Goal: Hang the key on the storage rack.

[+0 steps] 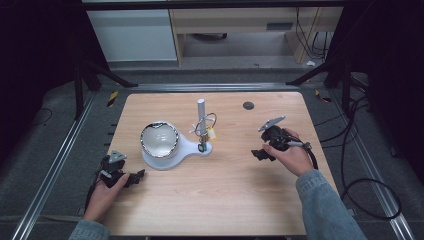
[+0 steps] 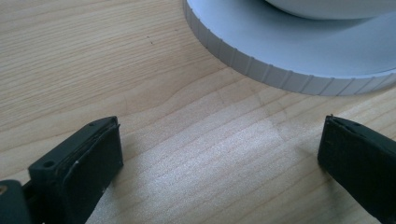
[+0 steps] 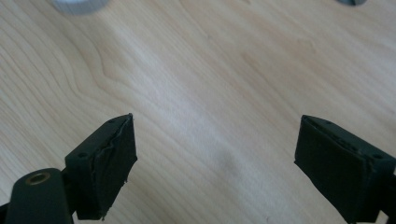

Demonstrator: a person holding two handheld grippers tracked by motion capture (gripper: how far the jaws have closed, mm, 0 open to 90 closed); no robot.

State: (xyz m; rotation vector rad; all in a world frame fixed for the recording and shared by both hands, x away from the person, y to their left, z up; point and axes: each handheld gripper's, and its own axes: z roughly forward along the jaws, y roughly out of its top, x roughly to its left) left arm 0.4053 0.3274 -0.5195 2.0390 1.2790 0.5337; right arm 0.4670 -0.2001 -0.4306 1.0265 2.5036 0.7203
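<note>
At the near edge of the table the person's sleeves come in, each hand wrapped around a claw. The left claw lies low on the wood at the near left, its jaws spread wide with nothing between them; in the left gripper view bare wood grain shows between the two black pads. Just ahead of that claw, close but not touching, curves the ribbed rim of the white base.

From the high view that white base sits up and to the right of the left claw, and a shiny bowl rests on its round end. At the narrow end of the base stands an upright white post with thin wires and a small yellow tag around its foot.

The right claw is well apart from the base, off to the right of it, held just over the table. Its jaws are also released and wide, gripping nothing; the right gripper view shows plain wood between them. A small dark round disc lies on the table beyond the right claw.
</note>
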